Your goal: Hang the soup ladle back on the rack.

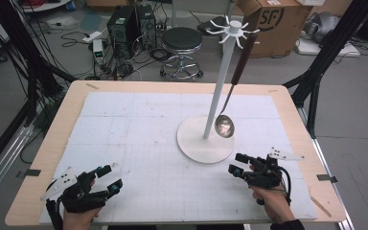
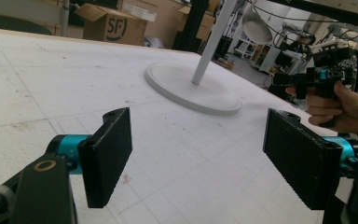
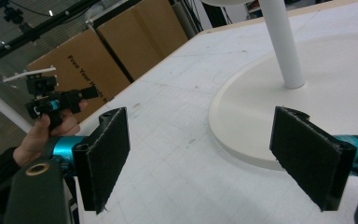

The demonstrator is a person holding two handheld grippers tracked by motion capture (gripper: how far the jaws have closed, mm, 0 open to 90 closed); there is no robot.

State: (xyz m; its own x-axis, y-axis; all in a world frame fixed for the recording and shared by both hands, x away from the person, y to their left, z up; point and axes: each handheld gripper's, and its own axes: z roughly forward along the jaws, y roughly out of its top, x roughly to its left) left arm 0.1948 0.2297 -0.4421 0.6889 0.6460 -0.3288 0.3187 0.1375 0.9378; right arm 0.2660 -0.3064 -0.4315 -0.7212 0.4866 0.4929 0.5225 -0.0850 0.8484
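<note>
My right gripper (image 1: 237, 164), jaws spread and empty, sits nearer the brown-handled steel ladle (image 1: 225, 124) than my left gripper (image 1: 108, 179), also spread; it hangs upright on the white stand (image 1: 205, 140), far-left of my right.

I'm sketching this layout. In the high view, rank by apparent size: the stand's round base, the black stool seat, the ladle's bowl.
1. stand's round base
2. black stool seat, though it sits farther from the camera
3. ladle's bowl
</note>
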